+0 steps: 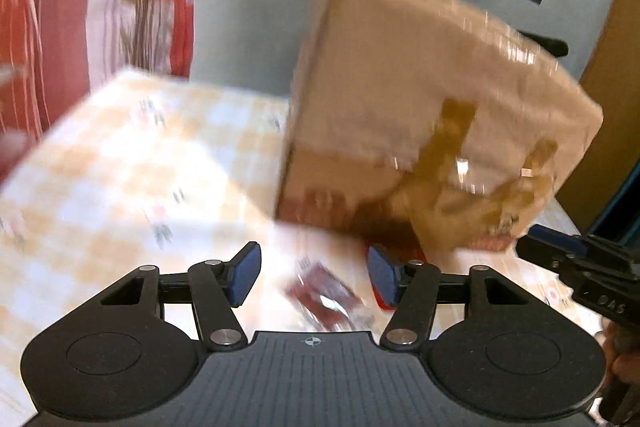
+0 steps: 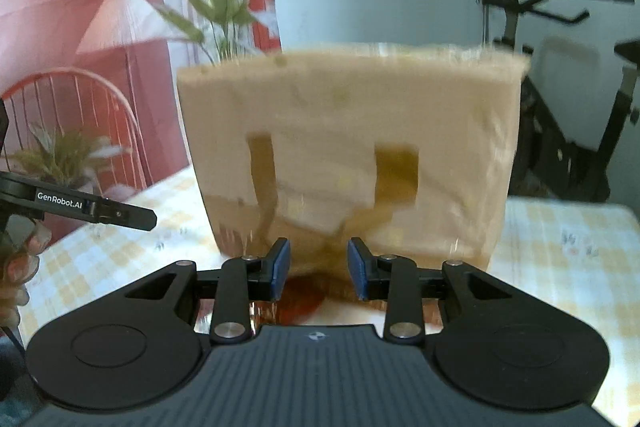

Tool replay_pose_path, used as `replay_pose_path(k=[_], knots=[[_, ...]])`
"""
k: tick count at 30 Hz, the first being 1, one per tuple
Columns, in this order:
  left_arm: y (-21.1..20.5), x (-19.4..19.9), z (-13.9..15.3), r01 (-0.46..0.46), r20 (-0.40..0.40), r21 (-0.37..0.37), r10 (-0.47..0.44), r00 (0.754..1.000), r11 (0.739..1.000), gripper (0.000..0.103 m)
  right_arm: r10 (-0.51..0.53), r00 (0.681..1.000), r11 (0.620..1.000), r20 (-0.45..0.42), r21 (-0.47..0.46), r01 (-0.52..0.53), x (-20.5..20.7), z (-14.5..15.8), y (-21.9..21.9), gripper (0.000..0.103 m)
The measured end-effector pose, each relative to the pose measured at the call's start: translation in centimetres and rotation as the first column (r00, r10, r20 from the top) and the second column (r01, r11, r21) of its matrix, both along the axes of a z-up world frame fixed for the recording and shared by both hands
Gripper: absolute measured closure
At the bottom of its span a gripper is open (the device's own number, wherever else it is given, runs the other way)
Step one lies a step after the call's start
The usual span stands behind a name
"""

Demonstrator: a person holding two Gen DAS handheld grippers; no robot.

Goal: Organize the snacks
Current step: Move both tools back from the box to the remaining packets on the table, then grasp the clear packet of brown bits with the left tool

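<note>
Snack packet (image 1: 325, 295) lies blurred beyond left gripper (image 1: 314, 275), marked "GenRobot.AI"; both grippers' fingers spread, empty.

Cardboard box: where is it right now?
The cardboard box stands on the checked tablecloth, directly ahead of the right hand-held gripper; in the left wrist view it sits right of centre.
</note>
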State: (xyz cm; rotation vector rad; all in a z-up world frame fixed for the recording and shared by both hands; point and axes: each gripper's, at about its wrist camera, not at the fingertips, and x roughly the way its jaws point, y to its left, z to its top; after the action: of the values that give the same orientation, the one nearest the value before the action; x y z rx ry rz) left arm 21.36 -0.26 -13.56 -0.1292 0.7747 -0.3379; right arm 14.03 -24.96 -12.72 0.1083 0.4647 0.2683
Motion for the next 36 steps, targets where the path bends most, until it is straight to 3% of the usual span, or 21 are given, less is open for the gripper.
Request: replay_pose_path(k=[5,10,19,25,31,36], knots=[[-1.4,-0.2,-3.0,-0.001,-0.093,-0.001,0.001,0.996,1.0,0.043,0.006,0.998,1.0,-0.065,0.004,-0.006,0.0,-2.8,0.2,0.068],[-1.3,1.6,-4.7,-0.096,-0.177,-0.022,0.091,0.98,0.995,0.043,0.03,0.996,0.996,-0.08,-0.082,-0.037,-0.7,-5.1,1.1,0.068],[-4.8,2.4,-4.7,-0.107,-0.104,0.107,0.118,0.988,0.988,0.041,-0.03,0.993,0.999,-0.118,-0.017,0.028,-0.7,-6.7,-0.7,0.068],[-7.4,1.8,-5.4,-0.089,-0.011,0.262,0.095,0.995,0.961,0.041,-0.026,0.991,1.0,-0.132,-0.011,0.025,-0.5,-7.0,-0.7,0.068],[-7.0,0.9,-5.2,-0.086,0.02,0.266,0.083,0.996,0.96,0.04,-0.039,0.989,0.999,-0.144,0.03,0.043,-0.4,-7.1,-1.4,0.068],[-6.2,0.5,-5.1,-0.096,0.02,0.242,0.093,0.995,0.965,0.056,-0.03,0.984,0.999,-0.175,0.03,0.036,0.1,-7.3,-1.3,0.068]])
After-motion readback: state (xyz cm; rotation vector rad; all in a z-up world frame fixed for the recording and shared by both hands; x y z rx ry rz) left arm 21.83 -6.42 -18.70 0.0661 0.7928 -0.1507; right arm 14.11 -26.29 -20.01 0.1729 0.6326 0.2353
